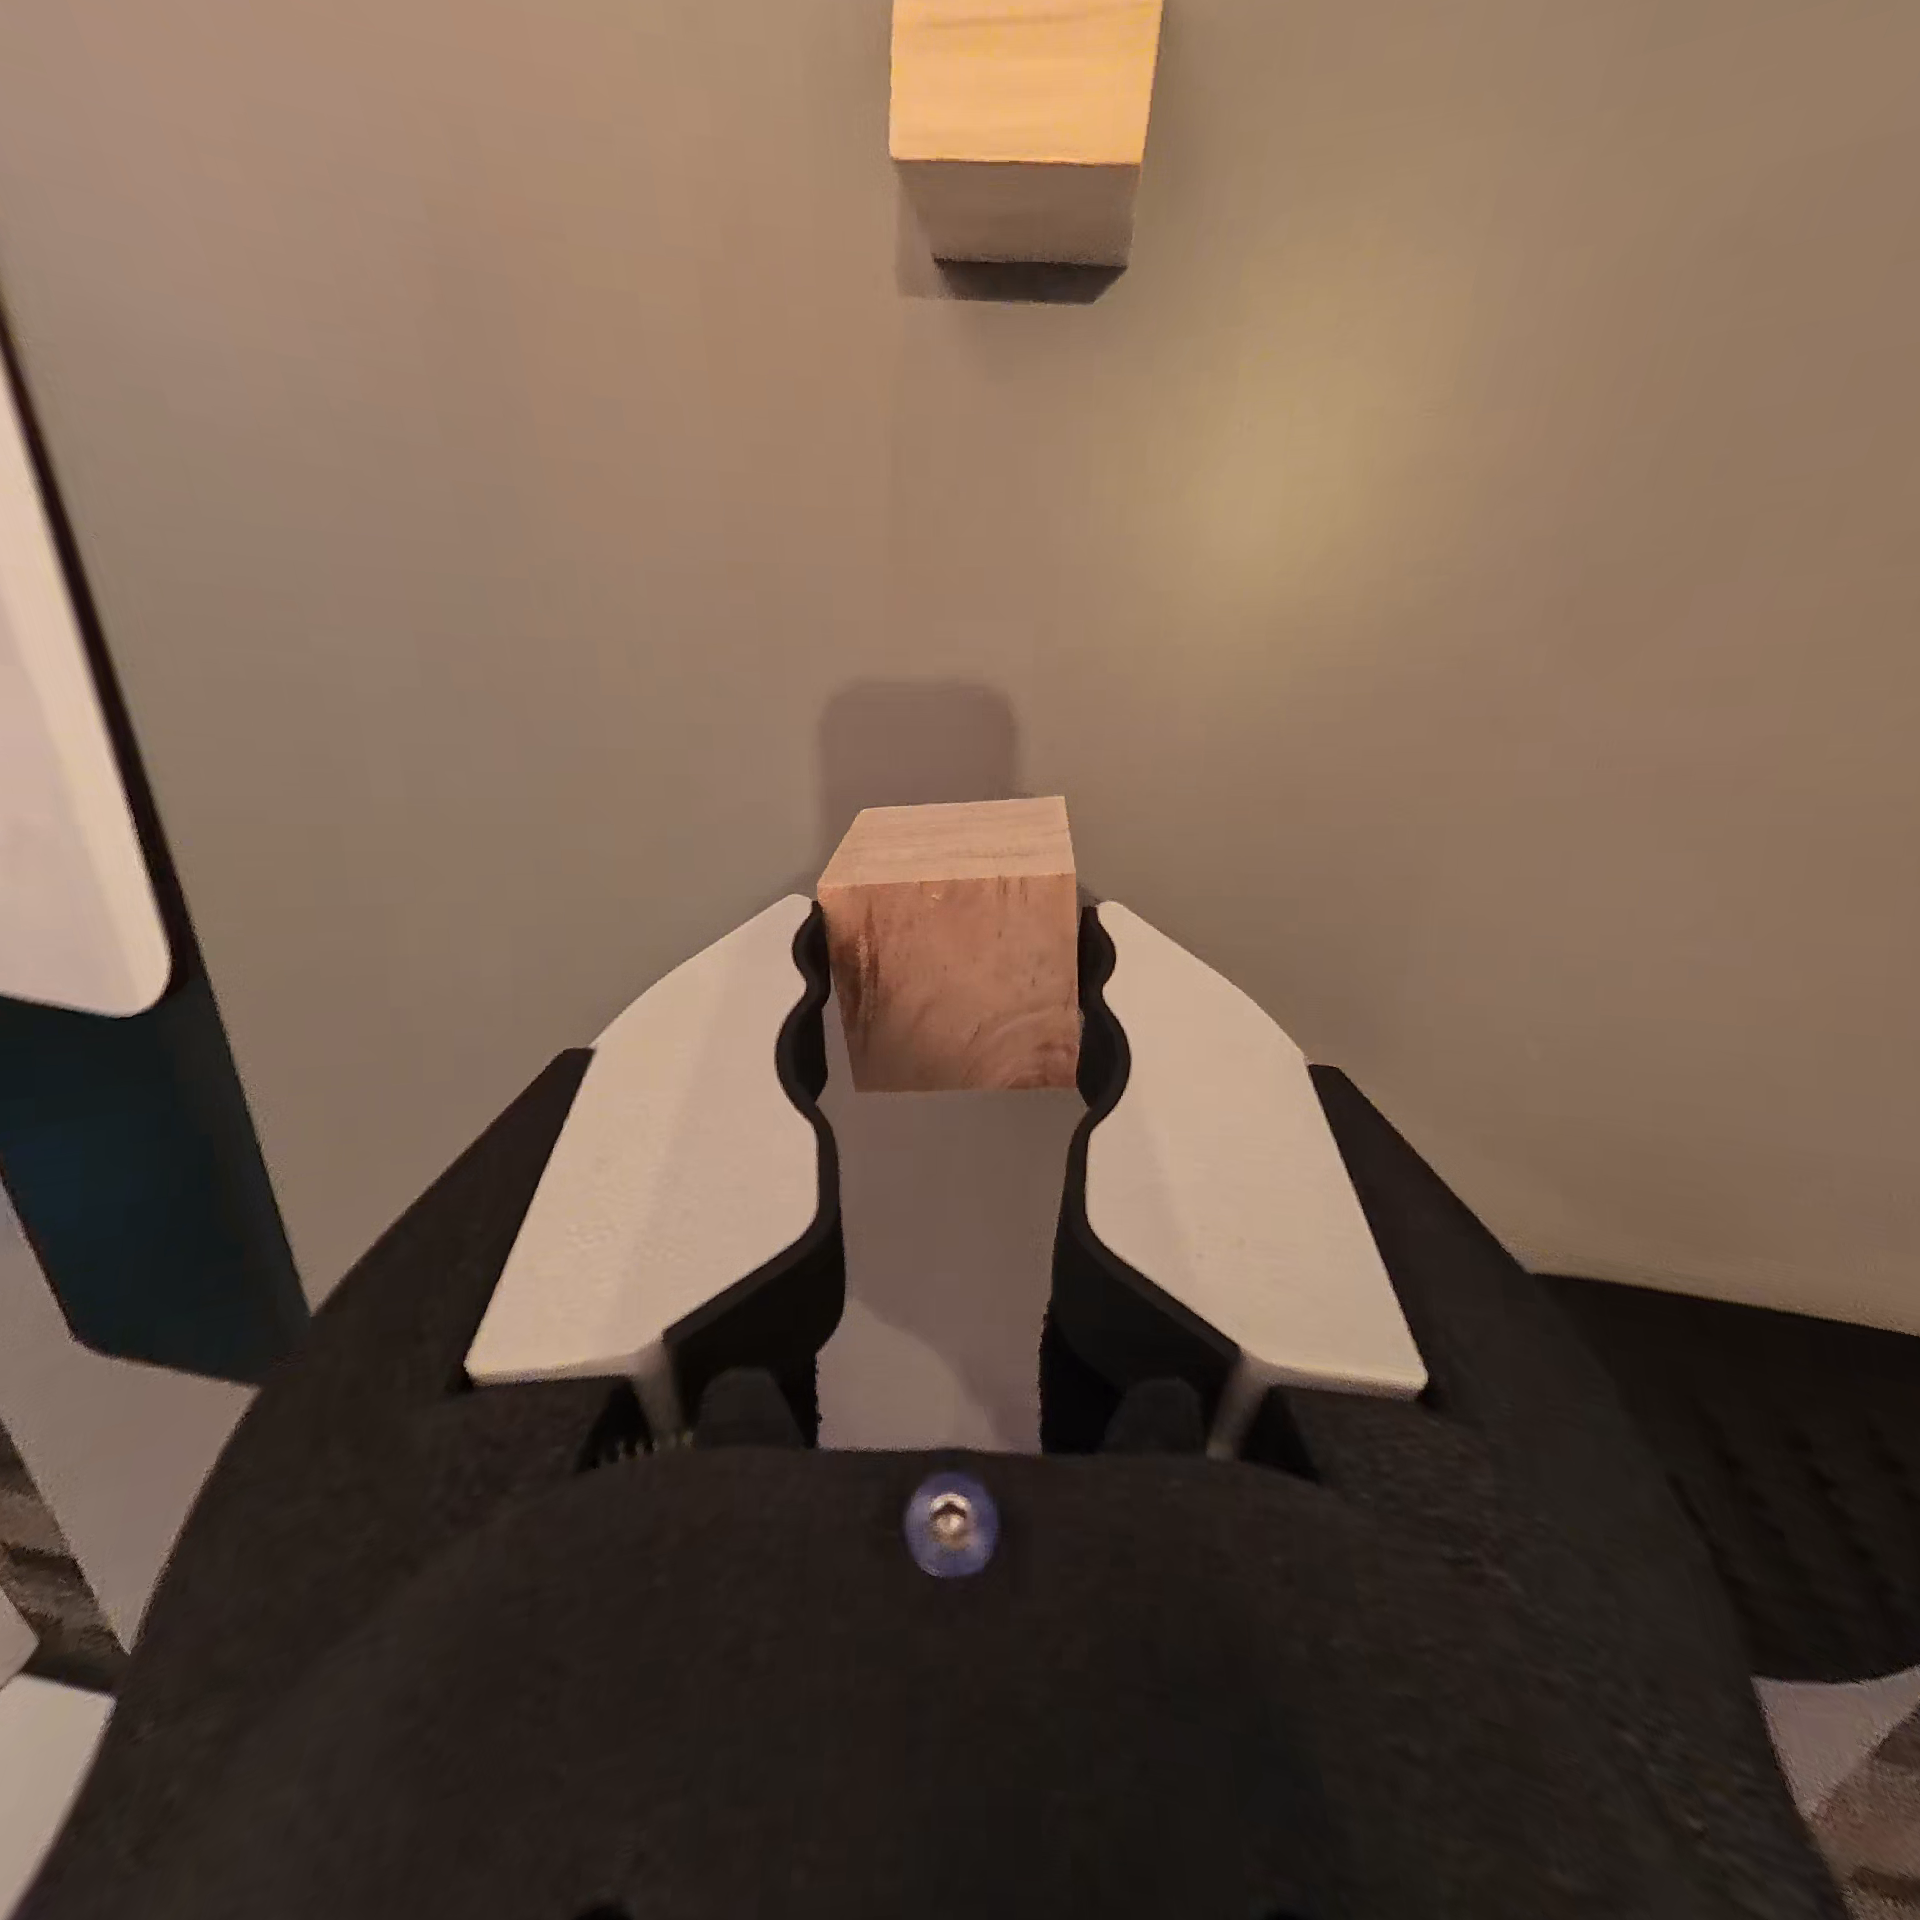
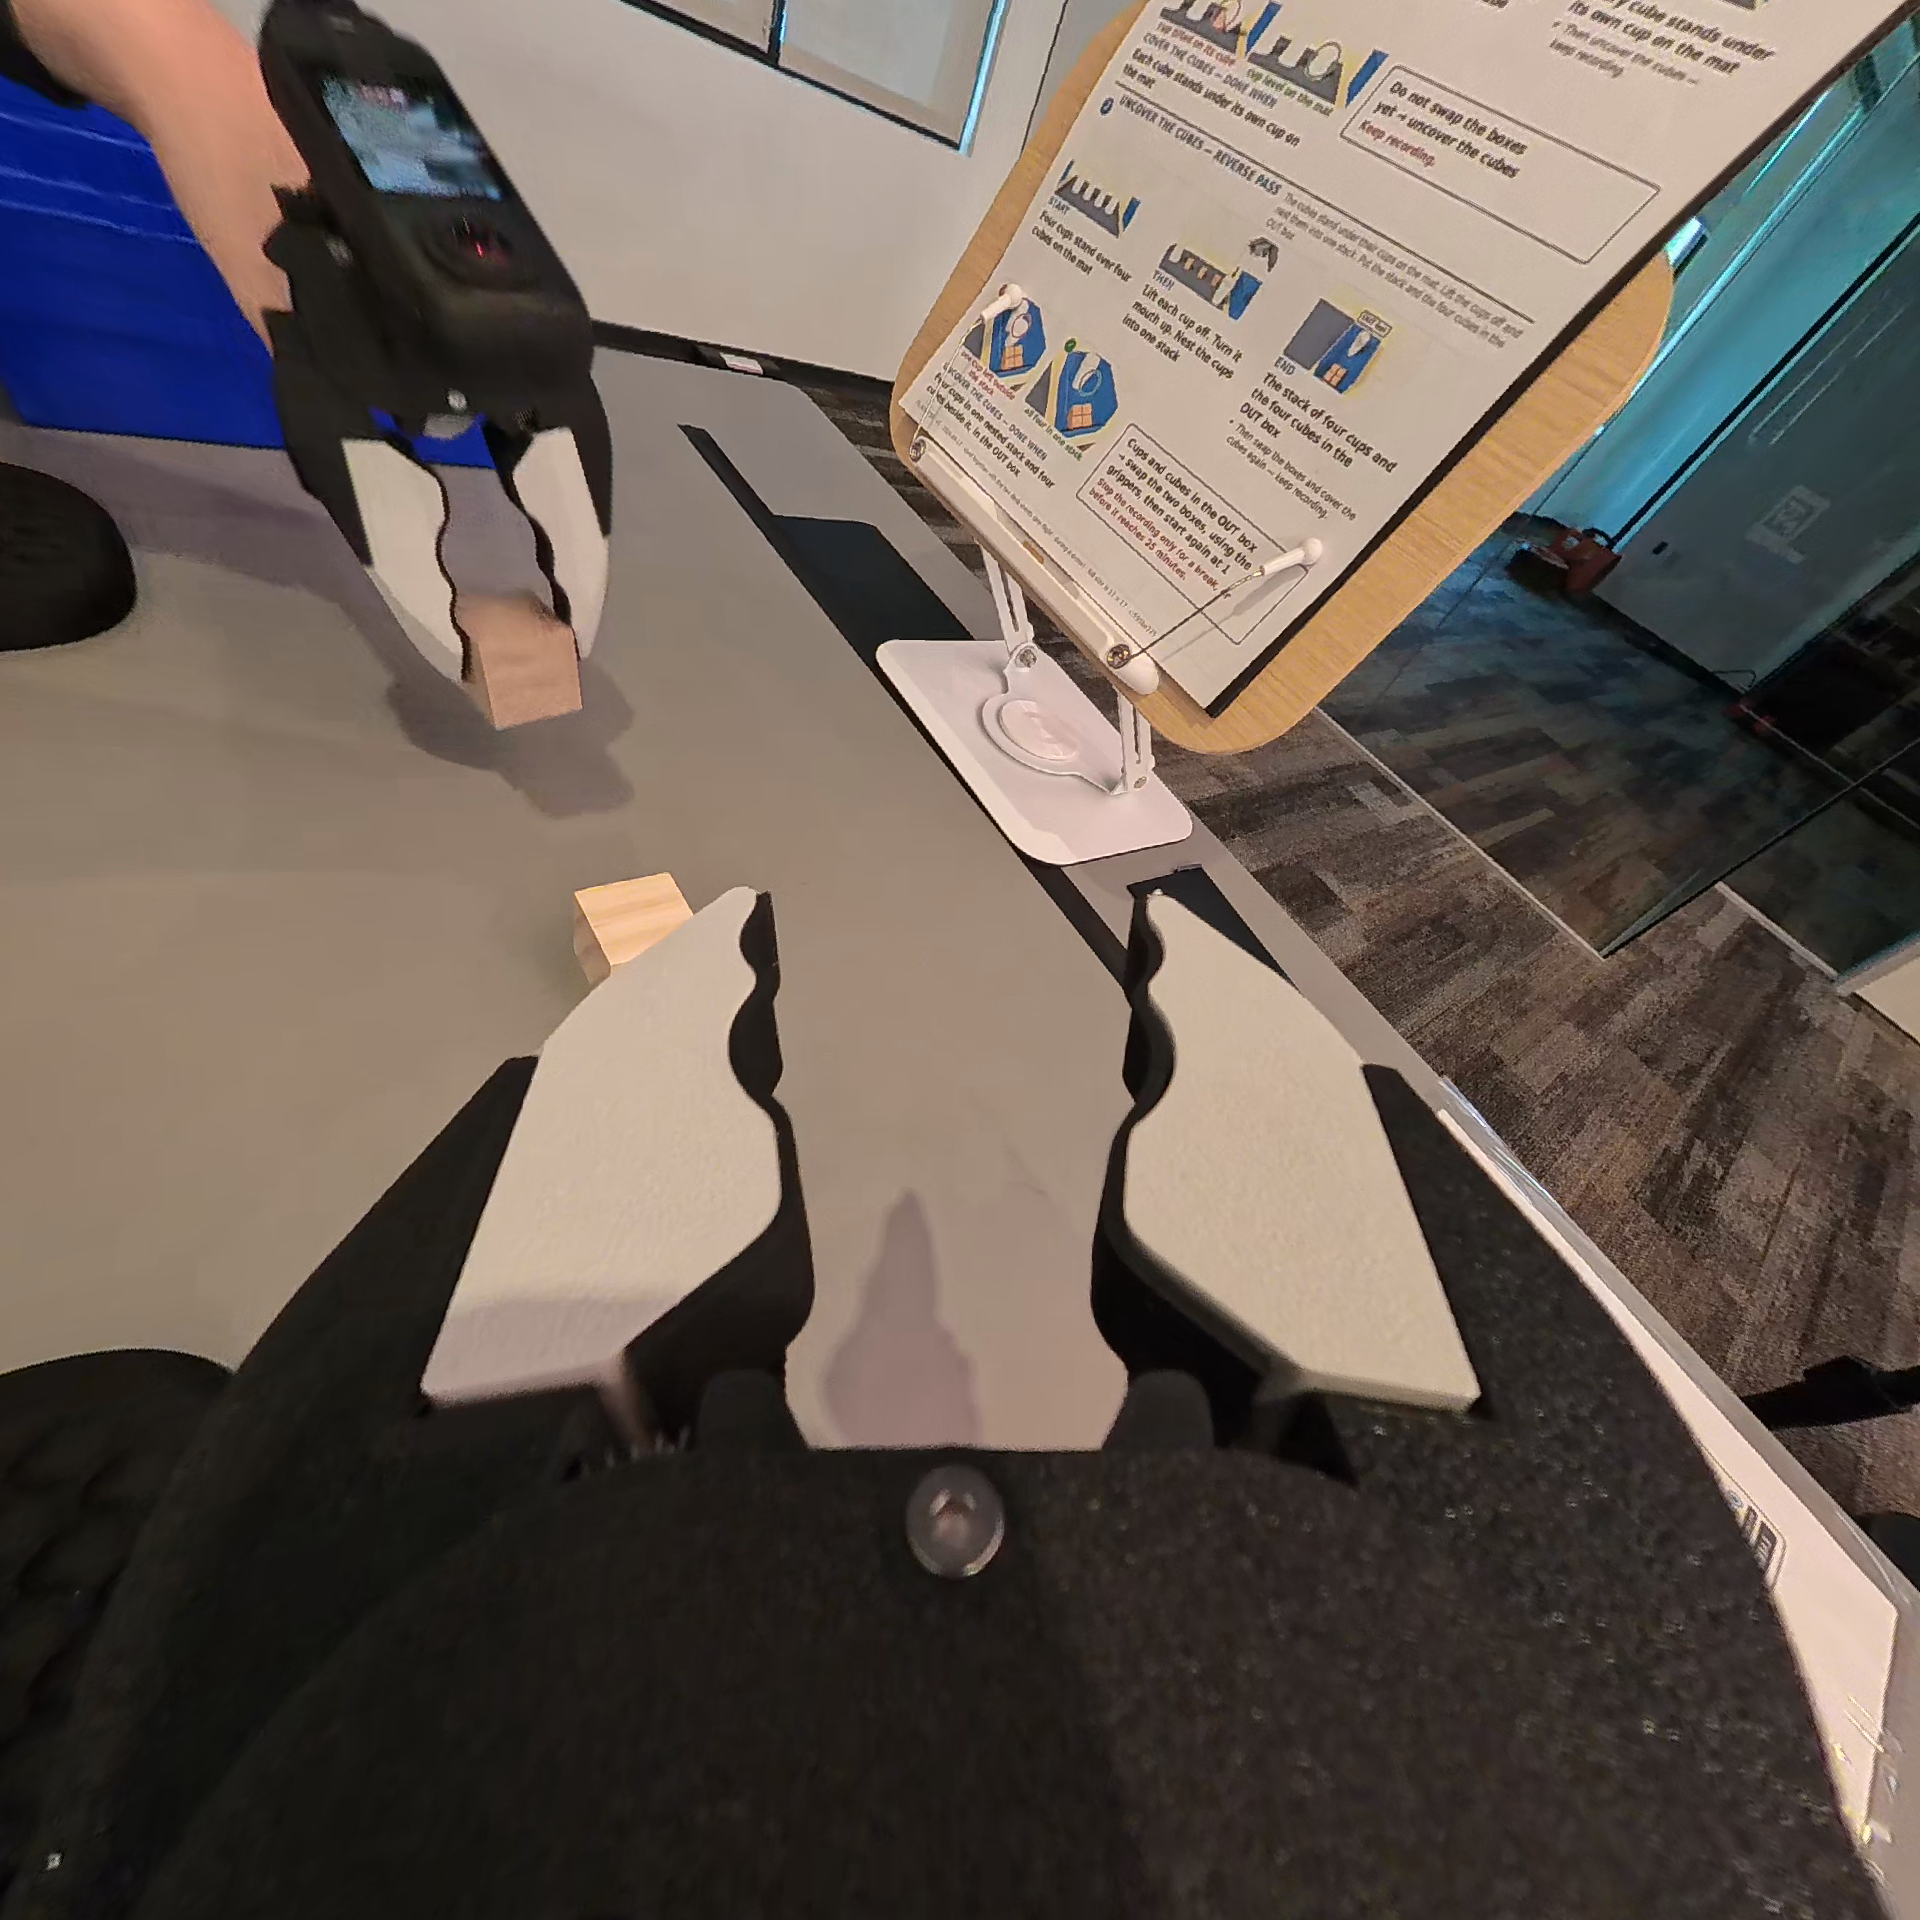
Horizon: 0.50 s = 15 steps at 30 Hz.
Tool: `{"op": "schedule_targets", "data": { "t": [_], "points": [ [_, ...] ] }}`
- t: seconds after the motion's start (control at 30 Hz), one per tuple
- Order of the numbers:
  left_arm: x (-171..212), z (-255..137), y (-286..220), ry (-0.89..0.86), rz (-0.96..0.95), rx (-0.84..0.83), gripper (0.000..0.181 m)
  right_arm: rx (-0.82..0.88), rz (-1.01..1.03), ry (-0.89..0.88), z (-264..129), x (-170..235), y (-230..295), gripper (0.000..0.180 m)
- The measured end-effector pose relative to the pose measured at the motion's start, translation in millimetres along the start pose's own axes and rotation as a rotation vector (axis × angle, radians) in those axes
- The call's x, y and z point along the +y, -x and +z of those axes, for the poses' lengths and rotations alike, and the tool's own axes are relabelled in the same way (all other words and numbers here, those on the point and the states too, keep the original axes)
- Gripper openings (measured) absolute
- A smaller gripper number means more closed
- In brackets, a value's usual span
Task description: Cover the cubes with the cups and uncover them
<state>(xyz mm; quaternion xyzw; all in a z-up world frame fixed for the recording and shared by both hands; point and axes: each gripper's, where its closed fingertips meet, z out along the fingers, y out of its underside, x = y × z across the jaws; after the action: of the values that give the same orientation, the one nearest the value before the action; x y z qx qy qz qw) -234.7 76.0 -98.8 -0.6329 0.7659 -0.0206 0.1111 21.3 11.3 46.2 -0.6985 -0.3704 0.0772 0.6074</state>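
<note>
The left claw [image 1: 951, 997] held a darker wooden cube [image 1: 961, 982] between its two black pads, one pad against each side face, closed only as far as the width of the cube. In the right wrist view the same cube [image 2: 525, 660] hung at the tips of the left claw [image 2: 509, 634], with its bottom very near the grey surface [image 2: 260, 987]; I could not tell if it already touched or was a little above. It seemed that the cube was being set down on the surface so that a cup could later go over it. The claw pointed downwards, which I judge helps to keep the cube flat when it lands.

A second, paler cube [image 1: 1023, 125] stood alone farther ahead on the surface, apart from the first. This spacing probably leaves room for one cup over each cube. No cup was visible in either view, so the covering had not yet begun.

The right claw [image 2: 951, 914] was wide apart and empty, touching nothing. It hovered above the surface with the paler cube [image 2: 629, 920] just beside its left finger, partly hidden behind it. An instruction board on a white stand [image 2: 1039, 748] stood at the far edge.
</note>
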Motion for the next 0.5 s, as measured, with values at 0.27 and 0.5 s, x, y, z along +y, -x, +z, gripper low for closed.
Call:
{"op": "schedule_targets", "data": {
  "t": [0.27, 0.5],
  "points": [
    [5.4, 26.4, -1.9, 0.055, 0.093, 0.017, 0.046, -0.006, 0.004, -0.012, 0.0, -0.9, -0.5, 0.064],
    [9.4, 34.0, 3.5, 0.062, 0.103, 0.013, 0.046, -0.010, 0.004, -0.003, 2.5, 0.6, 0.0, 0.064]
  ]
}}
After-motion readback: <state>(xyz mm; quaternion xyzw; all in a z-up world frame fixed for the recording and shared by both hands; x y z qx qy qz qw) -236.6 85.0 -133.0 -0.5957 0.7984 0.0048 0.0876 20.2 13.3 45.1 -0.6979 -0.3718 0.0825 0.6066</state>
